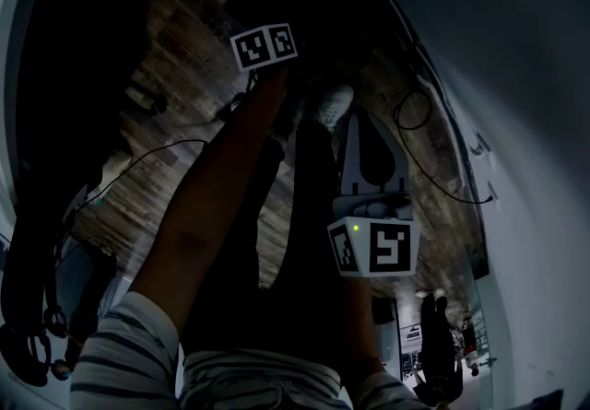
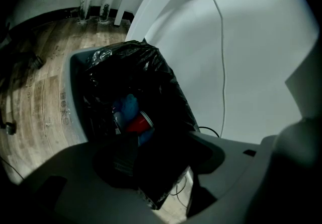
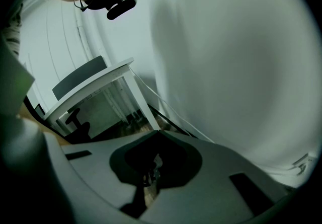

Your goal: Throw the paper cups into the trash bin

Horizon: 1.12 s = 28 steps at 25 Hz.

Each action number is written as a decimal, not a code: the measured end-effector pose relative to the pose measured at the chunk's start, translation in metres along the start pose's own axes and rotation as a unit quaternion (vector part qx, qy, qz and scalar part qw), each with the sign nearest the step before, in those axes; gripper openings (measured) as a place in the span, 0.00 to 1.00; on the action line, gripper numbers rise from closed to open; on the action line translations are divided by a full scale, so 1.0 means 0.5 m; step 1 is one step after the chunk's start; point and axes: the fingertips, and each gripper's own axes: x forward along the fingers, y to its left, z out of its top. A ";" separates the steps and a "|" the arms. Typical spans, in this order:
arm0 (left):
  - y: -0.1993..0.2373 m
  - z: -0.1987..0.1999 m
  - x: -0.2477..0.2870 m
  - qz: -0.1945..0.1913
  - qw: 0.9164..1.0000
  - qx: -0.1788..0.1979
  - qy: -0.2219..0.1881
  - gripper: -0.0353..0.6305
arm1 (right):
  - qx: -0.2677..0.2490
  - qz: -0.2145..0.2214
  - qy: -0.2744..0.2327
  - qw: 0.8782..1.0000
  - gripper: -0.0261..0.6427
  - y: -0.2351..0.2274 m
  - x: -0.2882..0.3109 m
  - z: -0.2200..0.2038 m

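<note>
Paper cups [image 2: 137,123]: red and blue, lying deep inside the trash bin [image 2: 75,92].
Left gripper [image 2: 148,160]: over the bin mouth, claw spread and empty; we judge a release pose.
Right gripper [image 3: 151,170]: aimed away from the bin, claw pressed together, idle, clear of the drop.

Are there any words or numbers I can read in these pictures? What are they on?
No words or numbers can be read.
Left cube and right cube: black-and-white square patterns, not letters.
Trash bin, grey side: small marks, too blurred to read.
</note>
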 end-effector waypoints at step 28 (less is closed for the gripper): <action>-0.124 0.053 -0.209 -0.010 0.998 0.020 -0.054 0.12 | -0.014 0.003 -0.021 1.000 0.07 0.050 -0.071 0.079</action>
